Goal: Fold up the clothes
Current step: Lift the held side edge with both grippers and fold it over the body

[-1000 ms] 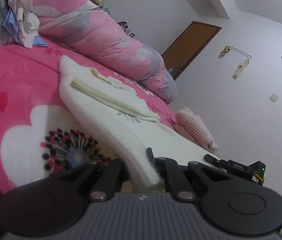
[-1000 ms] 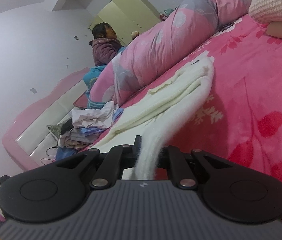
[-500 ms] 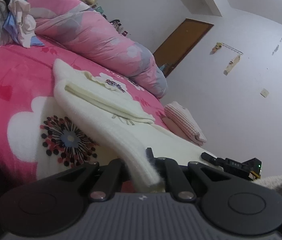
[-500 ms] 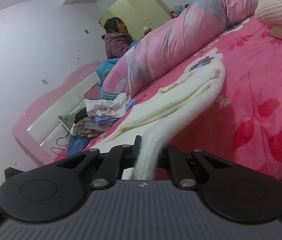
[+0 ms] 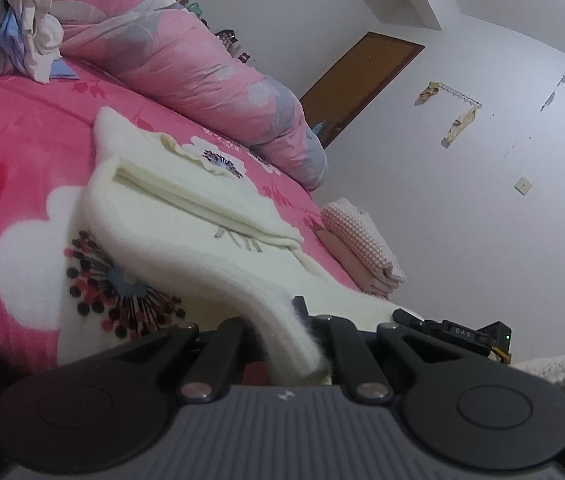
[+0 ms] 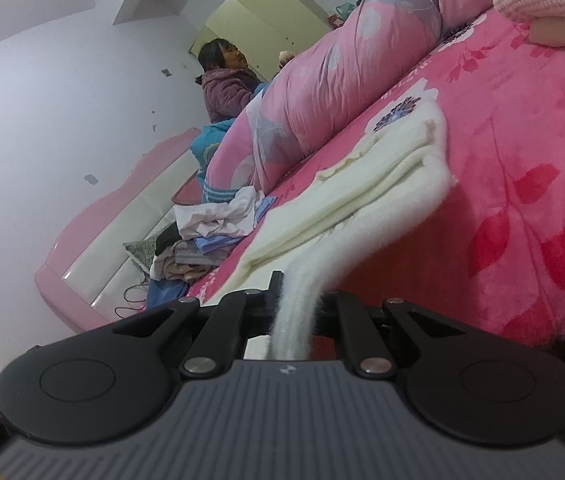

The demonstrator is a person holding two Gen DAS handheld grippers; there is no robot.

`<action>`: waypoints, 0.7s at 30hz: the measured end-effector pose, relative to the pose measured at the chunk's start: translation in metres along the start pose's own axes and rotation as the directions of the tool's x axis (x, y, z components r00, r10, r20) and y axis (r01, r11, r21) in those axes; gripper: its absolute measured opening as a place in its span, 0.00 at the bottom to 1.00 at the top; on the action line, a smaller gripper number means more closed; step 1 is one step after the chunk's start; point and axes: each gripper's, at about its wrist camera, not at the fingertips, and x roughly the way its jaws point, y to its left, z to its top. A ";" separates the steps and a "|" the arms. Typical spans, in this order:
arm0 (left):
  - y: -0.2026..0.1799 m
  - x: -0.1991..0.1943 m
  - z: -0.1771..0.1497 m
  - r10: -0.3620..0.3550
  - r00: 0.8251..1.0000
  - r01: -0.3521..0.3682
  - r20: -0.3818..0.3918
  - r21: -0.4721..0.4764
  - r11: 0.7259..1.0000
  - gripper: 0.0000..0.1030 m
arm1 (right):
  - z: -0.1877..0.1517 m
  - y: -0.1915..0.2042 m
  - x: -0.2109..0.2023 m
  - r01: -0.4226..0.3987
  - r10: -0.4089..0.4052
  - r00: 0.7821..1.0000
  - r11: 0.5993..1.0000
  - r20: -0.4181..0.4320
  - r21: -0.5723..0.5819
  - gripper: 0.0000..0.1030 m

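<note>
Both the left hand-held gripper [image 5: 302, 344] and the right hand-held gripper [image 6: 294, 316] stay clamped on near corners of the cream garment [image 5: 186, 216], which has slid nearer across the pink bed [image 5: 22, 152], exposing a flower print at its far edge. Likely repositioning before another fold. Its long axis runs from the near edge toward the rolled duvet [image 5: 186, 68].

Dim, flat indoor light in both views, cool bluish cast on white walls [image 5: 482, 220]; no light source in frame. Shadows soft, weak. No glare. Strong fisheye bending at edges, corners vignetted black. Cream garment [image 5: 186, 216] fuzzy, slightly blurred close to lens; pink bedspread [image 6: 522, 184] soft, grainy. Background detail smeared, low contrast.
</note>
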 end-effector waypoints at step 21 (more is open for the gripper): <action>0.007 0.020 0.043 -0.051 0.996 0.049 0.075 0.019 0.999 0.06 | 0.041 0.010 0.028 -0.048 0.049 0.999 0.998 0.021 -0.047 0.05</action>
